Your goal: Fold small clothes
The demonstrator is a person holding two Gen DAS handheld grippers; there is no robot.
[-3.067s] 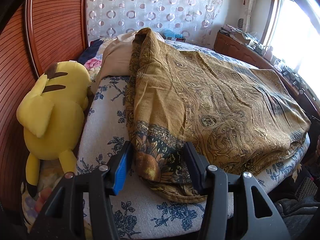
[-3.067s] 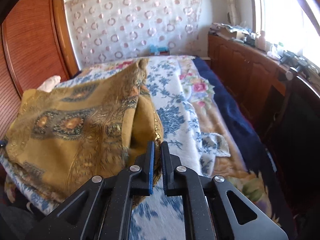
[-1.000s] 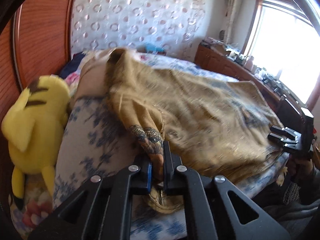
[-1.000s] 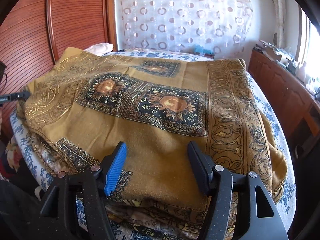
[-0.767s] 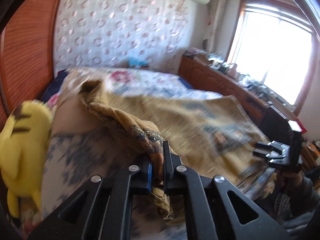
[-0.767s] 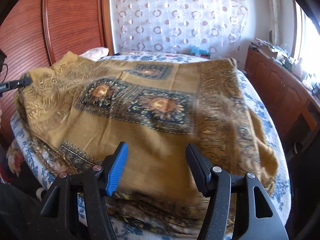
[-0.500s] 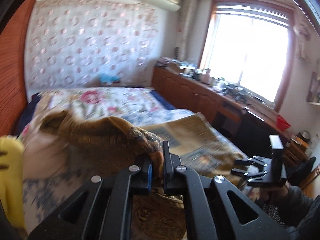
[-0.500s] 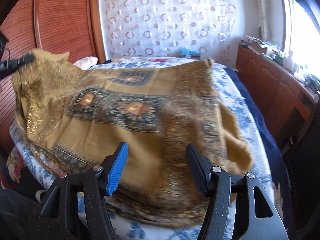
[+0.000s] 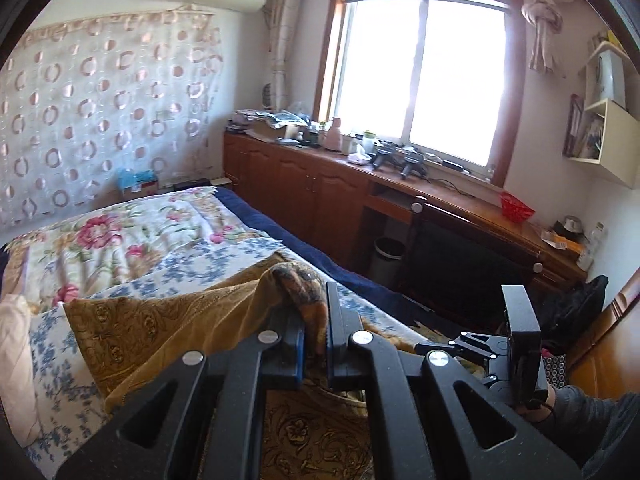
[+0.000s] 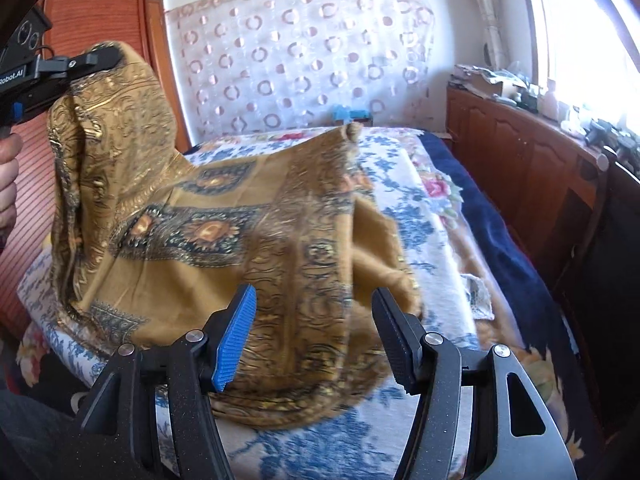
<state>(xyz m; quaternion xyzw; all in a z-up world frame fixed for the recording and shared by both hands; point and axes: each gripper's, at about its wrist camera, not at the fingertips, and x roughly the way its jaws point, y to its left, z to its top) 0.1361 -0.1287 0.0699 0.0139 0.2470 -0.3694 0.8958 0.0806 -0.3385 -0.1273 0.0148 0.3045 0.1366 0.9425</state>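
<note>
The mustard patterned cloth (image 10: pixel 224 240) lies partly on the bed (image 10: pixel 404 208), over the blue-flowered bedspread (image 10: pixel 416 240). One corner of it is raised high at the left of the right wrist view, so the fabric hangs from that corner in a slope down to the mattress. The left gripper (image 9: pixel 314 344) holds that raised corner: its jaws are closed tight on a bunched fold of the cloth. The right gripper (image 10: pixel 314 340) hovers above the near edge of the cloth with its jaws set wide and nothing pressed between them. A hand (image 10: pixel 8 176) shows at the left edge of the right wrist view. A wooden cabinet run (image 9: pixel 320 196) stands beside the bed under the window (image 9: pixel 420 76).
</note>
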